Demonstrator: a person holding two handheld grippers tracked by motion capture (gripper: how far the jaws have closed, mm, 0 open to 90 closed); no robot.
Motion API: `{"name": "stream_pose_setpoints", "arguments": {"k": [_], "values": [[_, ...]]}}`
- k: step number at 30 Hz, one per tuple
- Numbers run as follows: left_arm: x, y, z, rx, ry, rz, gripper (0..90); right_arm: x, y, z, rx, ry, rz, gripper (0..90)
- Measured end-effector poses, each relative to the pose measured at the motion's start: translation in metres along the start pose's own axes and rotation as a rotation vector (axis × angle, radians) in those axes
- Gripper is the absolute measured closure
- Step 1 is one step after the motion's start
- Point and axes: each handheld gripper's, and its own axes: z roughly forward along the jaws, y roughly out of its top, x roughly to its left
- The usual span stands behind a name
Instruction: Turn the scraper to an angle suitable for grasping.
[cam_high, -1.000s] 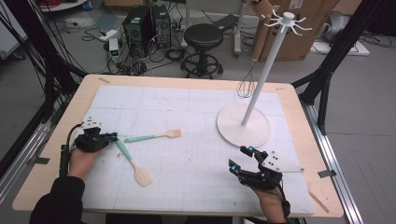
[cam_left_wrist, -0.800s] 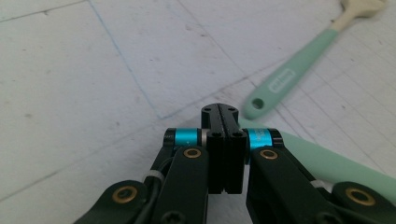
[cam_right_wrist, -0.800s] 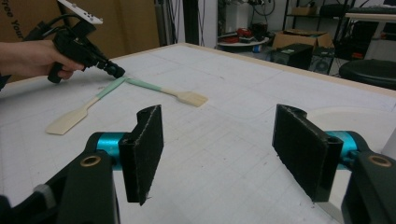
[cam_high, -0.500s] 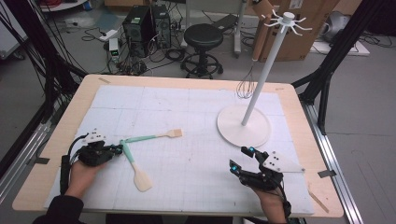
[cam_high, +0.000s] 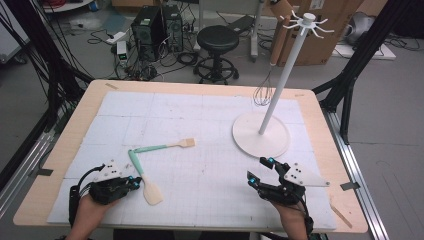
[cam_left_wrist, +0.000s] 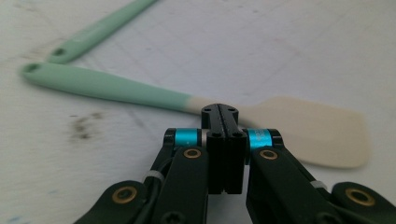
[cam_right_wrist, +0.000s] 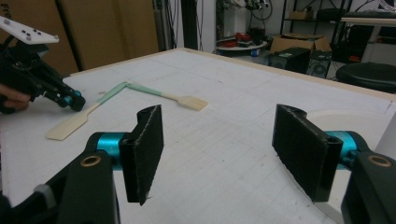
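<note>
Here the left gripper (cam_high: 134, 182) sits low near the table's (cam_high: 60, 150) front left corner, jaws pressed together with nothing between them, tips aimed at the nearer spatula (cam_high: 142, 176). That spatula lies flat on the white mat (cam_high: 210, 120), green handle toward the middle and cream blade toward the front edge. A second spatula (cam_high: 162, 147) lies beyond it, the two handle ends almost meeting in a corner. With the jaws together just beside the neck of the nearer spatula, the gripper seems set to nudge it rather than pinch it, though contact cannot be judged.

The right gripper (cam_high: 260, 171) rests near the front right edge, jaws spread and empty, apparently waiting; the round base of the white rack (cam_high: 261, 134) stands just beyond it.

The left gripper view gives what the high view cannot: the closed tips (cam_left_wrist: 219, 113) line up right where the green handle turns to cream on the nearer spatula (cam_left_wrist: 303, 128). The right gripper view shows its two pads (cam_right_wrist: 149, 149) wide apart with bare mat between. The high view alone gives the rack's hooked top and a whisk (cam_high: 263, 92) hanging from it.
</note>
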Motion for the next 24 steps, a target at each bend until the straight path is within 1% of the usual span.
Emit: {"name": "stream_pose_setpoints", "arguments": {"k": [1,2,3,4,5,8,11,12,15,16,18,22,24], "values": [[-0.004,0.001,0.002,0.002,-0.003,0.01,89.7,0.0,0.0,0.0,-0.001,-0.002,-0.002,33.0],[-0.005,0.002,0.004,0.003,-0.03,-0.007,89.7,0.0,0.0,0.0,-0.002,-0.001,-0.003,33.0],[-0.008,0.003,0.006,0.003,-0.021,-0.008,89.8,0.0,0.001,0.0,-0.003,0.0,0.0,33.0],[-0.009,0.005,0.007,0.009,-0.022,-0.005,89.7,0.0,0.001,-0.001,-0.002,0.0,-0.001,33.0],[-0.011,0.006,0.009,0.004,-0.021,-0.016,89.8,0.0,0.001,-0.001,-0.002,0.0,-0.001,33.0],[-0.014,0.008,0.013,0.004,-0.018,-0.021,89.7,0.0,0.002,-0.001,-0.005,0.001,-0.005,33.4],[-0.021,0.013,0.018,0.016,-0.016,-0.014,89.8,0.0,0.001,-0.001,-0.001,0.001,0.0,33.5],[-0.025,0.016,0.021,0.019,-0.021,-0.009,89.8,0.0,0.001,0.0,-0.002,0.002,-0.005,33.6],[-0.035,0.022,0.028,0.031,-0.015,0.009,89.8,0.0,0.001,0.0,0.001,0.004,-0.005,33.7],[-0.037,0.023,0.03,0.033,-0.021,0.012,89.7,0.0,0.001,0.0,-0.001,0.002,-0.005,33.7],[-0.043,0.027,0.035,0.033,-0.019,0.009,89.7,-0.001,0.001,-0.001,-0.003,0.0,-0.005,33.8],[-0.05,0.03,0.043,0.023,-0.029,-0.004,89.7,-0.002,0.0,-0.002,-0.003,-0.002,-0.002,33.8],[-0.053,0.033,0.048,0.019,-0.031,-0.002,89.8,-0.002,0.0,-0.002,0.0,0.0,0.002,33.8]]}}
